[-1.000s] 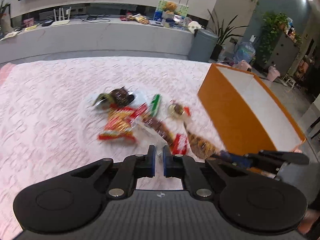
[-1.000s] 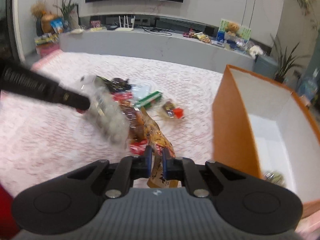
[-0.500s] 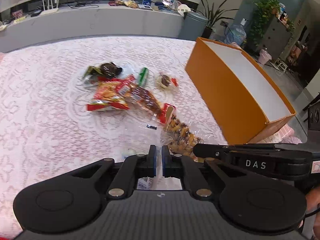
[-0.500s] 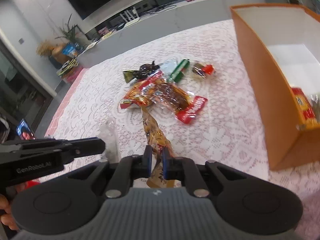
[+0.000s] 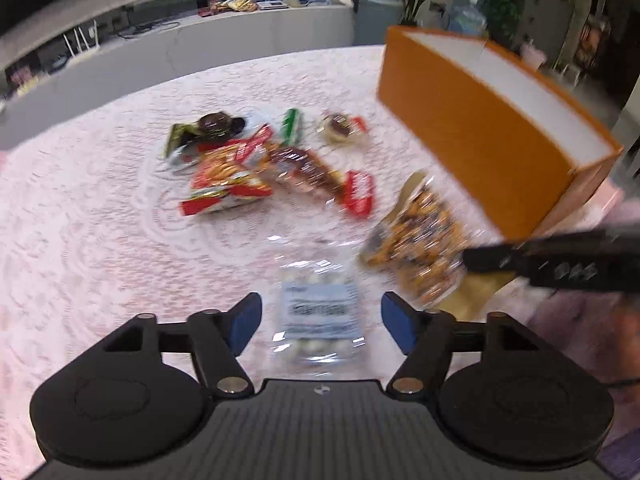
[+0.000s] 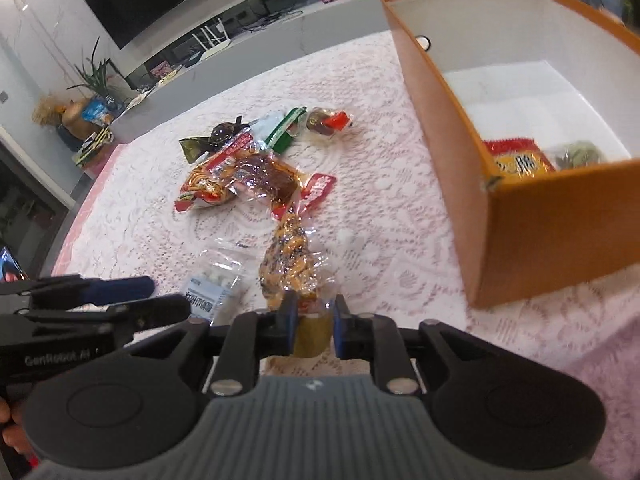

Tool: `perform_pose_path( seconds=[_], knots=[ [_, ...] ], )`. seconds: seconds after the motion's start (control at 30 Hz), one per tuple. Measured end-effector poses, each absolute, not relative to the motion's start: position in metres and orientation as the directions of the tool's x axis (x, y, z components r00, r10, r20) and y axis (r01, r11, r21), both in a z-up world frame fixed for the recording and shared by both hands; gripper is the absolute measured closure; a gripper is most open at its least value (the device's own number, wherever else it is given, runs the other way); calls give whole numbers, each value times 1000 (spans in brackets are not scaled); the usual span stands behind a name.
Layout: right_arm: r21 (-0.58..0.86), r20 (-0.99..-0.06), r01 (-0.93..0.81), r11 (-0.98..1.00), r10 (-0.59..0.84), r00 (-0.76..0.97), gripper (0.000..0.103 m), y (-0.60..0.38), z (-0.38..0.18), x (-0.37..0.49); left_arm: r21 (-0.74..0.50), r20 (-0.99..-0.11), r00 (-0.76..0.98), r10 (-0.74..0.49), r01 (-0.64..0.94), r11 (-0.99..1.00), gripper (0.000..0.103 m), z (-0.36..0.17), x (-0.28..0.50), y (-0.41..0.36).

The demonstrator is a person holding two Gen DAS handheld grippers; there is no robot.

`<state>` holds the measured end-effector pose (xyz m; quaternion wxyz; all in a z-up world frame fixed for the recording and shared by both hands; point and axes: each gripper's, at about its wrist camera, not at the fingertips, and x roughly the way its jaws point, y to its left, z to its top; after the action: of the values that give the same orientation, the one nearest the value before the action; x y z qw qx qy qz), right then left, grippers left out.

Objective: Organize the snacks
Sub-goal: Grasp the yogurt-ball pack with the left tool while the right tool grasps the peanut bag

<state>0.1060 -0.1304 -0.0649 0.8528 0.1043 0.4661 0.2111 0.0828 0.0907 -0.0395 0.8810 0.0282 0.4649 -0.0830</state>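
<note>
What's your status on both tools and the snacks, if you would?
Left tool just opened, empty, over clear candy bag. Right tool easing open, twisted snack bag gold end between pads. Nothing between it and orange box.

We see open lace tablecloth point(image 5: 80, 240) at left and near left: free passage there. Snack heap point(image 6: 240, 172) blocks centre. Small clear packet point(image 5: 318, 312) lies on cloth between spread fingers of left gripper point(image 5: 320, 320), and long twisted bag point(image 6: 292, 264) lies just right of it, so near centre is crowded. Orange box point(image 6: 540, 240) walls off right side; its top is open, entry from above possible. Strip of bare cloth between heap and box, passable.
</note>
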Motion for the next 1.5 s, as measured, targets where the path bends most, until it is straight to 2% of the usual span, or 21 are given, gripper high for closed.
perform_pose_path(
  seconds=[0.1,0.27,0.33,0.47,0.5,0.6,0.77,0.9,1.07,1.2,1.5],
  knots=[
    [330,-747,-301,894,443,496,80,-124,-65,105,-26,-845,523,-112,170,985,19,-49,87,94],
    [311,-727,-344,886,455,515,78,-116,-65,106,-59,-858,497,-132,159,985,16,-64,93,95],
    [315,-721,-350,882,462,516,70,-113,-65,108,-64,-862,487,-141,171,983,16,-67,94,92],
    [326,-710,-363,873,480,515,66,-108,-66,114,-77,-869,471,-152,175,982,17,-71,98,89],
    [329,-709,-367,870,484,513,65,-107,-66,116,-86,-870,466,-158,171,981,19,-72,99,90],
    [338,-702,-384,859,502,505,64,-100,-66,121,-103,-876,454,-161,150,983,25,-76,102,92],
    [329,-702,-396,857,502,505,64,-85,-69,130,-129,-877,449,-171,124,984,25,-78,105,97],
    [308,-717,-390,868,481,504,66,-77,-72,137,-127,-881,445,-160,103,986,19,-78,111,96],
    [320,-716,-402,858,497,490,77,-75,-73,138,-109,-890,439,-125,62,992,17,-80,118,90],
    [303,-698,-441,845,512,501,81,-74,-68,132,-77,-892,442,-90,47,996,31,-81,122,87],
    [340,-693,-411,846,521,499,84,-83,-60,133,-92,-881,467,-77,-9,996,36,-75,117,92]
  ],
)
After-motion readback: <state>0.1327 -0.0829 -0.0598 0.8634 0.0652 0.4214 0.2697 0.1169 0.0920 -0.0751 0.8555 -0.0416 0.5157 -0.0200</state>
